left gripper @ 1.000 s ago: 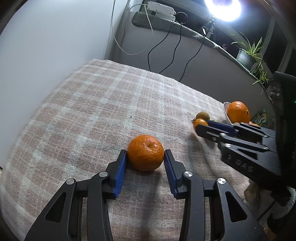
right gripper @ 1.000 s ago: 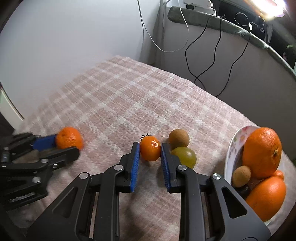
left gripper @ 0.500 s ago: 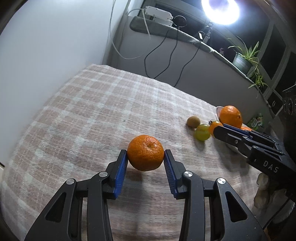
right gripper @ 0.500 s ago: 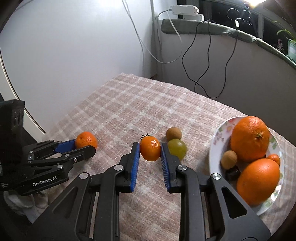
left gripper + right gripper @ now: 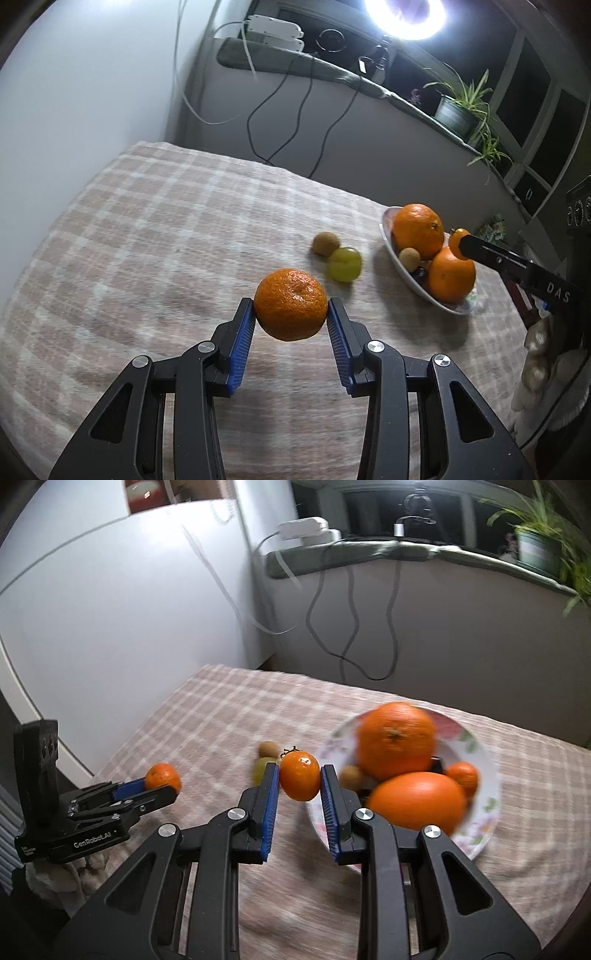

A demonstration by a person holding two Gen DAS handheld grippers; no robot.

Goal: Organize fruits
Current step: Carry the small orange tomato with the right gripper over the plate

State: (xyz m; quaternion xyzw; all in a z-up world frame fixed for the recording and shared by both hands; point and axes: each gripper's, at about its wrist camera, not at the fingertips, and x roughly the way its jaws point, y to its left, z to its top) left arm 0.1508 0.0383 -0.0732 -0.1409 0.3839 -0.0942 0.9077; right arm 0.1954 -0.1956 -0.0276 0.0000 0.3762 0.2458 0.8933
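Observation:
My left gripper (image 5: pixel 291 320) is shut on a mandarin (image 5: pixel 290 303) and holds it above the checked cloth. My right gripper (image 5: pixel 299 786) is shut on a small orange tomato (image 5: pixel 299 780) with a dark stem, held at the near left rim of the floral plate (image 5: pixel 487 812). The plate holds two big oranges (image 5: pixel 397 740), a kiwi (image 5: pixel 352 775) and a small orange fruit (image 5: pixel 462 777). A kiwi (image 5: pixel 325 243) and a green fruit (image 5: pixel 344 264) lie on the cloth left of the plate (image 5: pixel 388 236). The left gripper with its mandarin (image 5: pixel 162 777) also shows in the right wrist view.
The table is covered with a pink checked cloth (image 5: pixel 155 236). A white wall stands to the left and a ledge (image 5: pixel 295 66) with cables, a power strip and a potted plant (image 5: pixel 458 110) runs behind. A bright ring lamp (image 5: pixel 404 14) shines at the back.
Both grippers rose and moved toward the plate with their fruit. The right gripper's tomato went from beside the kiwi and green fruit to the plate's rim.

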